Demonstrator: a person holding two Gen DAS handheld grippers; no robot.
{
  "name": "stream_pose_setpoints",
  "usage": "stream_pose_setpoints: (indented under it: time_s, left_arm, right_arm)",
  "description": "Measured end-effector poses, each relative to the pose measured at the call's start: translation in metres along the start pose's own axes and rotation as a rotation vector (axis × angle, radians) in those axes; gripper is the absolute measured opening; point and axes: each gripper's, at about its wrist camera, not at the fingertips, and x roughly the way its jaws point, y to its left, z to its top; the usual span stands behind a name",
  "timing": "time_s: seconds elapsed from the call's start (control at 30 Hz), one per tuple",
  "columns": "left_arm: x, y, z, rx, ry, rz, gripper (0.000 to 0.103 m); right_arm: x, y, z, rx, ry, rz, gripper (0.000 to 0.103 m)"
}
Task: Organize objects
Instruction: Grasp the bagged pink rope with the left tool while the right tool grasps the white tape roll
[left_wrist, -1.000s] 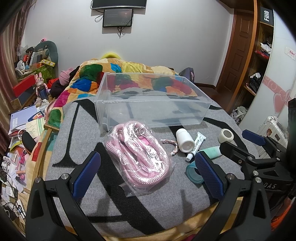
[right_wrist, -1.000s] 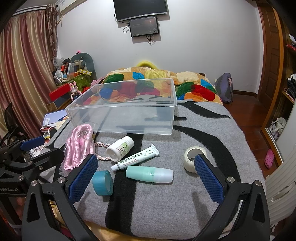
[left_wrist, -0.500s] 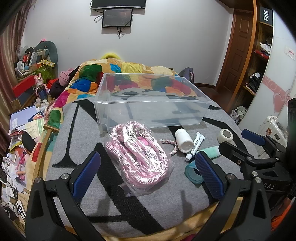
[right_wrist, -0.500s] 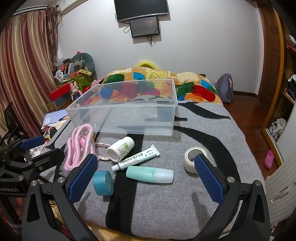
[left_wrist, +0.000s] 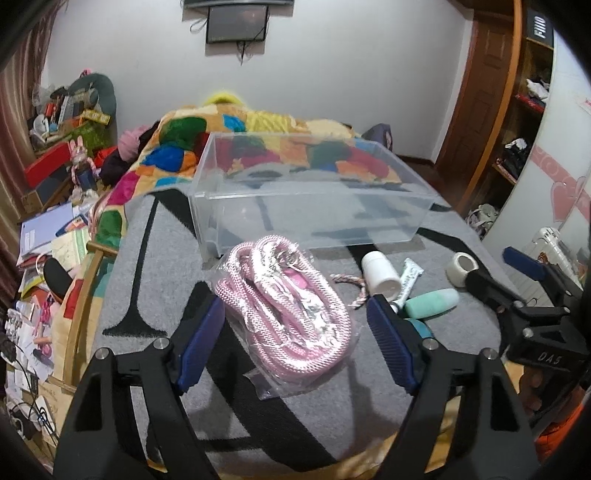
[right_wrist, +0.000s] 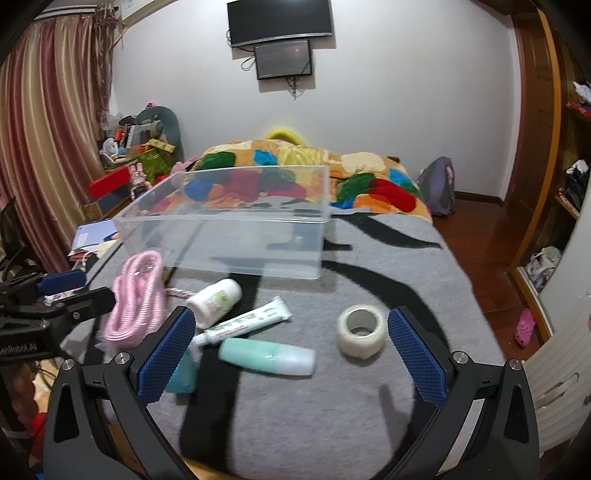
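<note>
A clear plastic bin (left_wrist: 314, 218) stands on the grey blanket, also in the right wrist view (right_wrist: 229, 236). A bagged pink rope (left_wrist: 288, 314) lies in front of it, between the jaws of my open left gripper (left_wrist: 295, 343). My right gripper (right_wrist: 291, 354) is open, just above a mint bottle (right_wrist: 266, 356), beside a tape roll (right_wrist: 360, 334), a white tube (right_wrist: 247, 321), a white pill bottle (right_wrist: 216, 301) and a teal tape ring (right_wrist: 183, 373). The right gripper also shows in the left wrist view (left_wrist: 517, 288).
A colourful quilt (right_wrist: 295, 173) lies behind the bin. Clutter and papers (left_wrist: 48, 236) sit off the bed's left side. A wooden shelf (right_wrist: 561, 184) and door stand to the right. The blanket's front edge (right_wrist: 295, 472) is close below my grippers.
Both grippers have moved forward and down towards the objects. The left now straddles the pink rope bag; the right has closed in on the mint bottle. Nothing was grasped.
</note>
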Motion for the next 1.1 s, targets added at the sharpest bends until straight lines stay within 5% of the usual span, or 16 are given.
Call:
stream_pose_setpoints:
  time_s: [0.3, 0.63, 0.77, 0.83, 0.9, 1.1]
  left_arm:
    - [0.031, 0.007, 0.014, -0.076, 0.08, -0.001, 0.08]
    - [0.053, -0.008, 0.007, -0.021, 0.084, 0.155, 0.089]
    - [0.063, 0.007, -0.005, -0.098, 0.128, 0.126, 0.09]
    - [0.063, 0.015, -0.009, -0.13, 0.128, 0.11, 0.085]
    - [0.058, 0.015, -0.009, -0.126, 0.111, 0.116, 0.067]
    - [0.041, 0.019, -0.011, -0.116, 0.076, 0.091, 0.063]
  right_arm:
    - [0.021, -0.04, -0.005, 0.07, 0.044, -0.054, 0.091]
    - [0.053, -0.053, -0.016, 0.102, 0.144, -0.055, 0.051]
    - [0.054, -0.054, -0.015, 0.1, 0.14, -0.048, 0.038]
    - [0.05, -0.051, -0.015, 0.087, 0.129, -0.045, 0.035]
    - [0.047, -0.049, -0.014, 0.079, 0.115, -0.049, 0.035]
    - [0.034, -0.043, -0.008, 0.067, 0.077, -0.035, 0.035]
